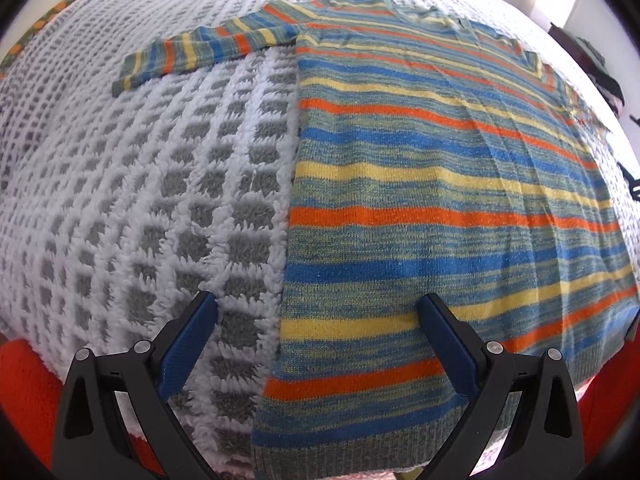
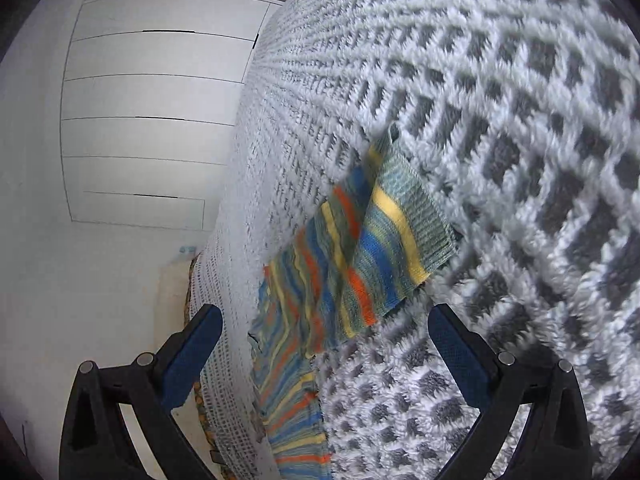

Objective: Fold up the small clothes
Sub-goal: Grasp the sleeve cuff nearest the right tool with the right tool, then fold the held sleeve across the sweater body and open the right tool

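On the grey-and-white checked blanket: one striped knit sweater, spread flat, one sleeve stretched out sideways. Two grippers. Left gripper jaws wide, holding nothing, poised over the sweater's side edge near the hem; can't tell if either finger touches the knit. Right gripper jaws also wide, empty, with the other sleeve lying on the blanket between and beyond its fingers, cuff at the far end. White panelled wall behind.

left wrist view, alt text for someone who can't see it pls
A striped knit sweater lies flat on a white-and-grey checked fleece blanket, one sleeve stretched out sideways. The open left gripper hovers over its lower edge.
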`<state>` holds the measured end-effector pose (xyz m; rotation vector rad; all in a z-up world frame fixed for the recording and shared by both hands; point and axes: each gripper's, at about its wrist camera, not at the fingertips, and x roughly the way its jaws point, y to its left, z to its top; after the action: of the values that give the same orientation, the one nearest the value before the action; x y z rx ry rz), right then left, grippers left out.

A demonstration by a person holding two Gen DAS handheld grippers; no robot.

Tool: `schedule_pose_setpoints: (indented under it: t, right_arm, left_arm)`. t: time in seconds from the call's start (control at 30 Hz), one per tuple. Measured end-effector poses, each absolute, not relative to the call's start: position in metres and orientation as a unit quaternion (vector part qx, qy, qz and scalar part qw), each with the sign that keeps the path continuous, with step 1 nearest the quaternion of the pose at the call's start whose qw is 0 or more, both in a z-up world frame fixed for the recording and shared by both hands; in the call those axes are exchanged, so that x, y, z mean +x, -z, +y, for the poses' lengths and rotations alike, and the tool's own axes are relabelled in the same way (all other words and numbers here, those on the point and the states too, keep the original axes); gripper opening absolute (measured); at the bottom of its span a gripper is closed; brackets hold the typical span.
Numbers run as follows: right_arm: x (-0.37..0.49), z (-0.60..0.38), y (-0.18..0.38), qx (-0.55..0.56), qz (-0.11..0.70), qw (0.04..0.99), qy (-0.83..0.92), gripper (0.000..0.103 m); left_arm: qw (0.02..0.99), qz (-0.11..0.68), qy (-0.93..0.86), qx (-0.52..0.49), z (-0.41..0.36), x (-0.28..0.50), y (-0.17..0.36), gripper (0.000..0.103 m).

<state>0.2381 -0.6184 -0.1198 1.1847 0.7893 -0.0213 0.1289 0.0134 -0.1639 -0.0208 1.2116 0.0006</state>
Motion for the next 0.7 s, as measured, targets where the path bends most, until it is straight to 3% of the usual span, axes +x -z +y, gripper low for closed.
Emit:
schedule_pose_setpoints:
  t: [0.1,0.17,0.2,0.27,0.3,0.5,0.7]
  right_arm:
    - [0.248,-0.625,0.143,0.562,0.346,0.749,0.059,0.090]
    - [0.249,-0.636,0.152,0.573,0.324,0.746,0.094,0.064]
    - [0.249,-0.640,0.155,0.575,0.318,0.746,0.109,0.056]
    - [0.253,-0.643,0.162,0.569,0.325,0.743,0.134,0.012]
    - [0.254,-0.643,0.163,0.557,0.337,0.744,0.149,0.004]
    - [0.284,-0.613,0.096,0.451,0.329,0.819,0.130,0.004]
    - [0.363,-0.483,-0.009,0.309,0.353,0.882,-0.047,0.004]
  left_arm:
    - [0.820,0.572,-0.006,-0.021,0.016,0.128,0.161,0.100]
    - [0.820,0.572,-0.010,-0.022,0.018,0.126,0.161,0.100]
    - [0.819,0.573,-0.011,-0.020,0.018,0.125,0.162,0.100]
    - [0.819,0.574,-0.012,-0.015,0.017,0.124,0.165,0.100]
    - [0.819,0.574,-0.012,-0.013,0.016,0.124,0.165,0.100]
    - [0.823,0.568,-0.006,-0.016,0.016,0.122,0.164,0.100]
    - [0.828,0.561,0.007,-0.026,0.022,0.117,0.164,0.100]
